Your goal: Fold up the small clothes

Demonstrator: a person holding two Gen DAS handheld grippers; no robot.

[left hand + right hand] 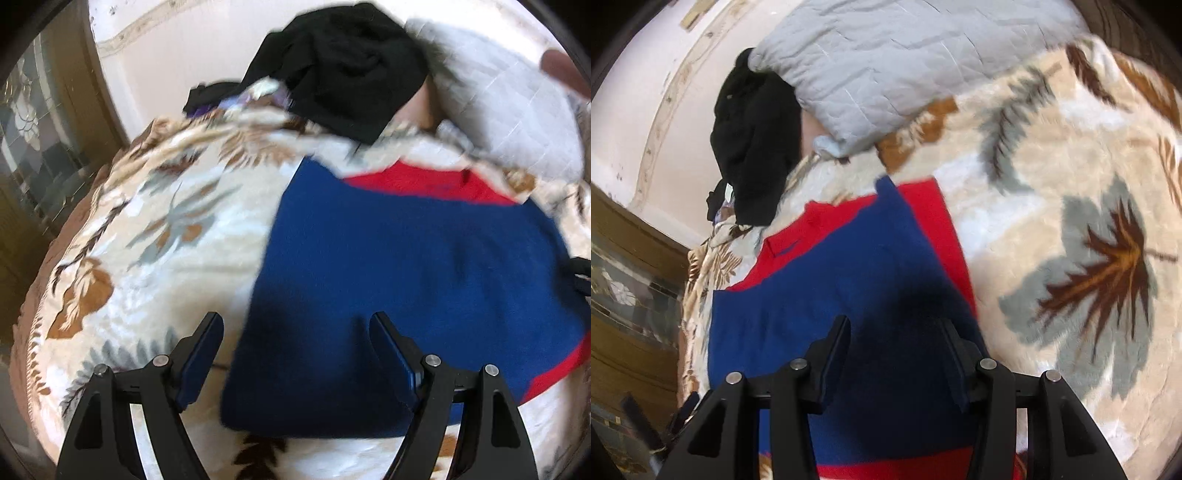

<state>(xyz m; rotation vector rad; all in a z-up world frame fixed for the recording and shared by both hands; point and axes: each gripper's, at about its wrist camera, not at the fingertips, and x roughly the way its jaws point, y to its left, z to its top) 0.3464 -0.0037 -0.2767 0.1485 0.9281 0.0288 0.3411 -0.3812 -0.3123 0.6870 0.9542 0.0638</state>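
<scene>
A blue and red garment (pixel 406 280) lies flat on a leaf-patterned blanket (pixel 155 229); blue covers most of it, red shows at its far edge and near right corner. My left gripper (pixel 295 328) is open and empty, hovering over the garment's near left edge. In the right wrist view the same garment (pixel 842 280) lies under my right gripper (pixel 897 332), which is open and empty above the blue part. Red shows along its right side and near edge there.
A pile of black clothes (pixel 343 62) and a grey quilted pillow (pixel 509 107) lie at the far side of the bed; both also show in the right wrist view (pixel 753 144), (pixel 886 62). A wooden cabinet (pixel 631 280) stands beside the bed. The blanket (pixel 1071 221) spreads right.
</scene>
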